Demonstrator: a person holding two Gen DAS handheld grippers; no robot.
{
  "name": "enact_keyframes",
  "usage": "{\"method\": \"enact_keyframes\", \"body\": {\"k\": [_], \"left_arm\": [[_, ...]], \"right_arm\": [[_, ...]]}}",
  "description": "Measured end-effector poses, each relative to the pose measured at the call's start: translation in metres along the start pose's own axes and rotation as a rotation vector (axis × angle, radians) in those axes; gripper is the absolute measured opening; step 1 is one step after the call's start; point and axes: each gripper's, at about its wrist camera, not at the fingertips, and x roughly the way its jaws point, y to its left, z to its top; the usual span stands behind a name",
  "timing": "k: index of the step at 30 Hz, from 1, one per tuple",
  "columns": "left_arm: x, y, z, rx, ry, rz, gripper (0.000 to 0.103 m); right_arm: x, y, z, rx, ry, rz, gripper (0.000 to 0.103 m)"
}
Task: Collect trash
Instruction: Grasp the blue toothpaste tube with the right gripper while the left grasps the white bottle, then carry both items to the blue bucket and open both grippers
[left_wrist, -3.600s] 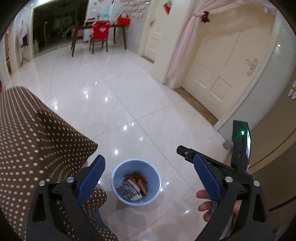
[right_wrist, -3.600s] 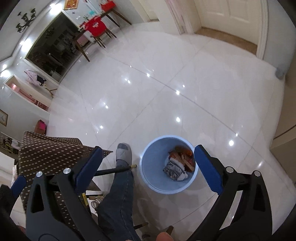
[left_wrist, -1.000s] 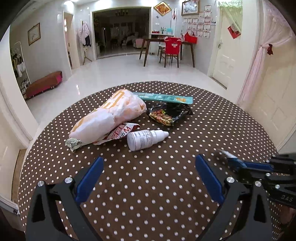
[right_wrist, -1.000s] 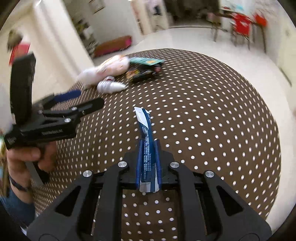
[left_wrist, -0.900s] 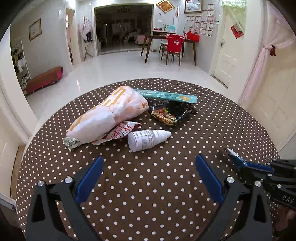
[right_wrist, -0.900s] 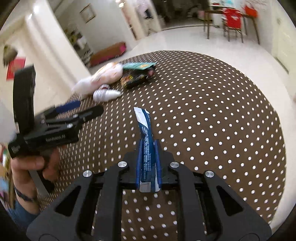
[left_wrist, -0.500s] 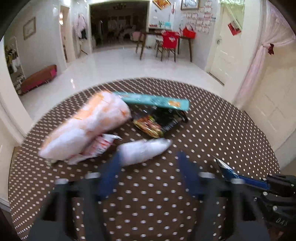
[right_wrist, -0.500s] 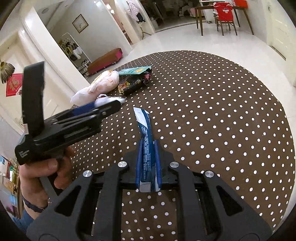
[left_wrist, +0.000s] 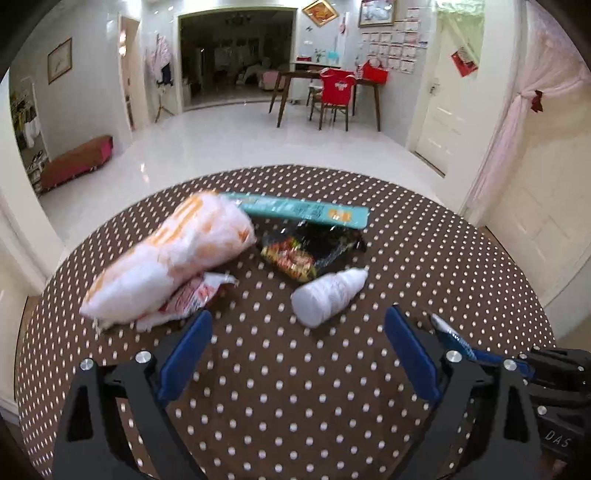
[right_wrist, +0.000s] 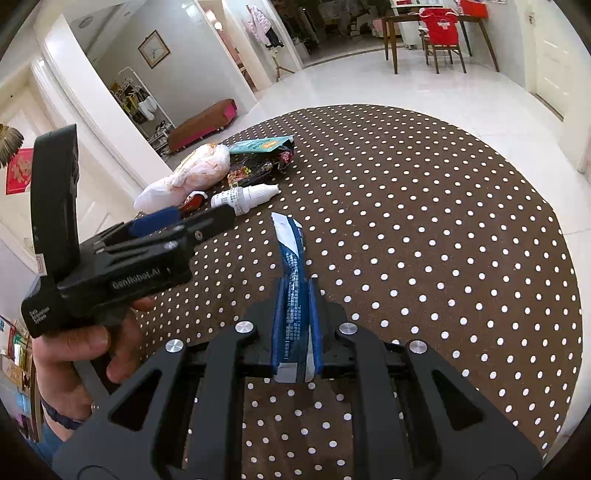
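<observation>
A round table under a brown polka-dot cloth (left_wrist: 295, 406) carries a pile of trash: a white-and-orange plastic bag (left_wrist: 173, 254), a red-and-white wrapper (left_wrist: 192, 295), a black snack packet (left_wrist: 310, 247), a teal pack (left_wrist: 303, 210) and a white dropper bottle (left_wrist: 328, 295) lying on its side. My left gripper (left_wrist: 297, 330) hovers just short of the bottle, its jaws opening with nothing between them. My right gripper (right_wrist: 295, 291) is shut on a blue wrapper (right_wrist: 291, 251), held above the cloth to the right of the left gripper (right_wrist: 177, 221).
The table's far edge (left_wrist: 295, 170) drops to a glossy white floor. A dining table with a red-covered chair (left_wrist: 334, 92) stands far back, a low bench (left_wrist: 74, 162) at the left, white doors and a pink curtain (left_wrist: 517, 122) at the right.
The left gripper moved closer to the trash pile; its jaws narrowed half a second ago and have spread wide again. The right gripper keeps its hold on the blue wrapper.
</observation>
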Motion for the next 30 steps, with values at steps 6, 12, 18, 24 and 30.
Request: {"method": "enact_keyframes", "body": {"k": [6, 12, 18, 24, 30], "left_arm": [[0.021, -0.01, 0.01, 0.039, 0.065, -0.065, 0.035], [0.004, -0.015, 0.001, 0.037, 0.026, -0.097, 0.034], [-0.018, -0.03, -0.019, 0.04, 0.0, -0.122, 0.034], [-0.041, -0.07, -0.028, 0.072, -0.035, -0.18, 0.034], [-0.065, -0.126, -0.032, 0.14, -0.066, -0.249, 0.034]], "right_arm": [[-0.014, -0.006, -0.002, 0.0, -0.019, -0.037, 0.013], [-0.041, -0.025, -0.008, 0.033, -0.051, -0.065, 0.013], [-0.073, -0.042, -0.01, 0.043, -0.096, -0.093, 0.013], [-0.104, -0.066, -0.015, 0.075, -0.143, -0.117, 0.013], [-0.142, -0.107, -0.024, 0.137, -0.194, -0.146, 0.013]]}}
